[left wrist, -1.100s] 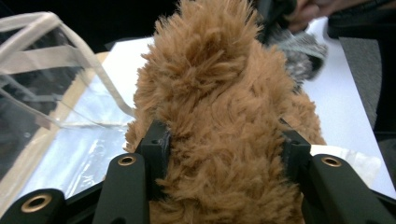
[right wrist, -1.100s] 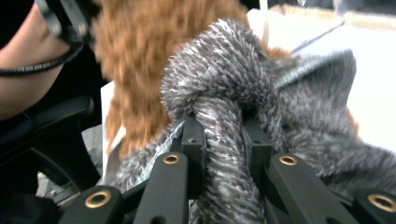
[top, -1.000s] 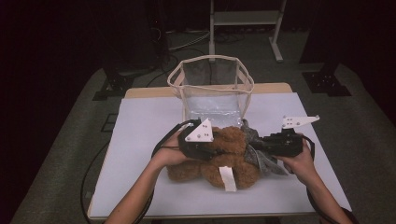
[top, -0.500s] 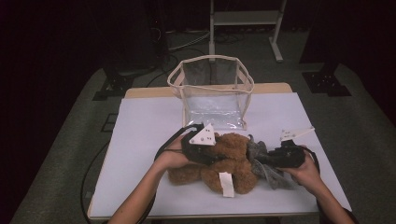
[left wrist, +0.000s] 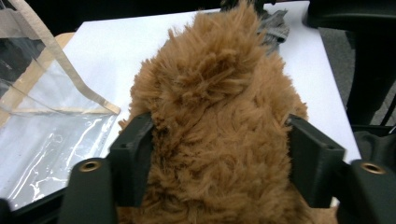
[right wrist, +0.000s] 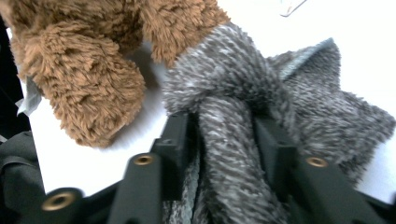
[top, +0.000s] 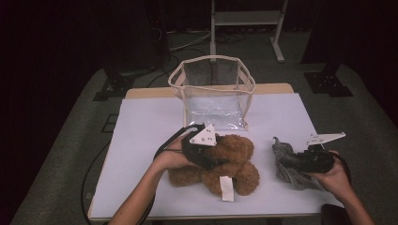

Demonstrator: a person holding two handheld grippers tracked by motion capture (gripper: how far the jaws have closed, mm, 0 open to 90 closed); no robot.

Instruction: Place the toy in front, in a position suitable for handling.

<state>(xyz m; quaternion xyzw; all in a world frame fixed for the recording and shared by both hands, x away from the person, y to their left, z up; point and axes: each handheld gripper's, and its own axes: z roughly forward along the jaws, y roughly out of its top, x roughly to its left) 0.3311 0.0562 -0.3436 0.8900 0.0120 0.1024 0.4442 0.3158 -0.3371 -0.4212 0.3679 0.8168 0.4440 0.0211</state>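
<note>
At the table's near edge, the brown furry plush bear (top: 220, 164) is straddled by the left gripper (left wrist: 217, 154), whose 2 jaws have just been opening. To its right, the grey fuzzy knotted scarf (right wrist: 243, 116) is flanked by the right gripper (right wrist: 222, 140), likewise just opening. Beyond, a clear plastic bag (top: 213, 96) is seen upright on the white sheet (top: 141, 122).

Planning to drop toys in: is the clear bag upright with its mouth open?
Yes. The clear bag stands upright on the table, its rim spread wide open.
</note>
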